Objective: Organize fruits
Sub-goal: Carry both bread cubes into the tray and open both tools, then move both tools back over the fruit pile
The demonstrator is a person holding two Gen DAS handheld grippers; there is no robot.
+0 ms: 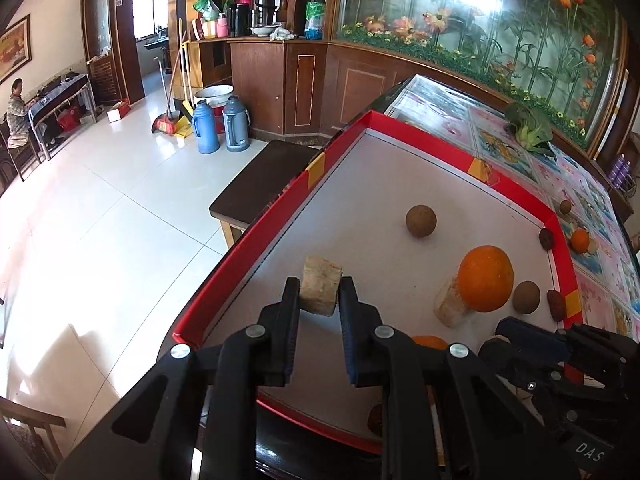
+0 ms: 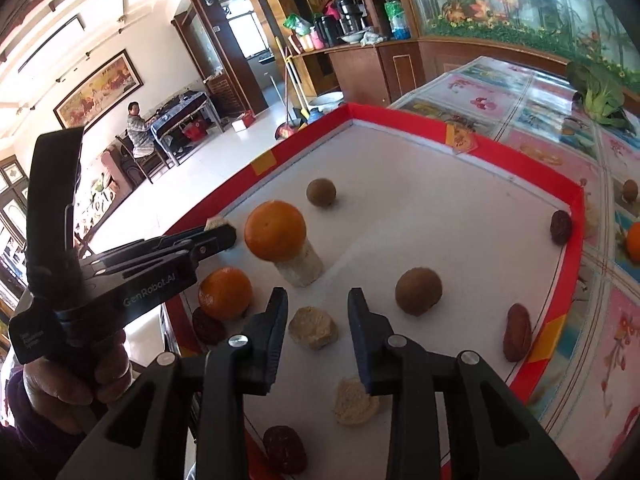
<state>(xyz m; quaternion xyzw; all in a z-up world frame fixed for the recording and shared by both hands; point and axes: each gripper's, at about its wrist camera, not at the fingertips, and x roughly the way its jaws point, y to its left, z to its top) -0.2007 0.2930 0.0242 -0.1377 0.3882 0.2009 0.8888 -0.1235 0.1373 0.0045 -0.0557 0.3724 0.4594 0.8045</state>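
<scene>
Over the red-rimmed tray (image 1: 256,248), the left gripper (image 1: 319,294) pinches a tan chunk (image 1: 321,290) near the left rim; the right gripper (image 2: 318,312) hangs spread above another chunk (image 2: 313,327) (not touching). Lower squarely before closing, avoiding the orange (image 2: 275,230).

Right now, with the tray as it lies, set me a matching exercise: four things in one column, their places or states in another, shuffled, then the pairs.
Things:
1. big orange
2. left gripper
3. right gripper
4. leafy vegetable

Places or states:
A. open, above a pale chunk
B. on the patterned tablecloth, outside the red-edged tray
C. resting on a pale cylinder piece
D. shut on a tan chunk

Pairs: 1-C, 2-D, 3-A, 4-B
</scene>
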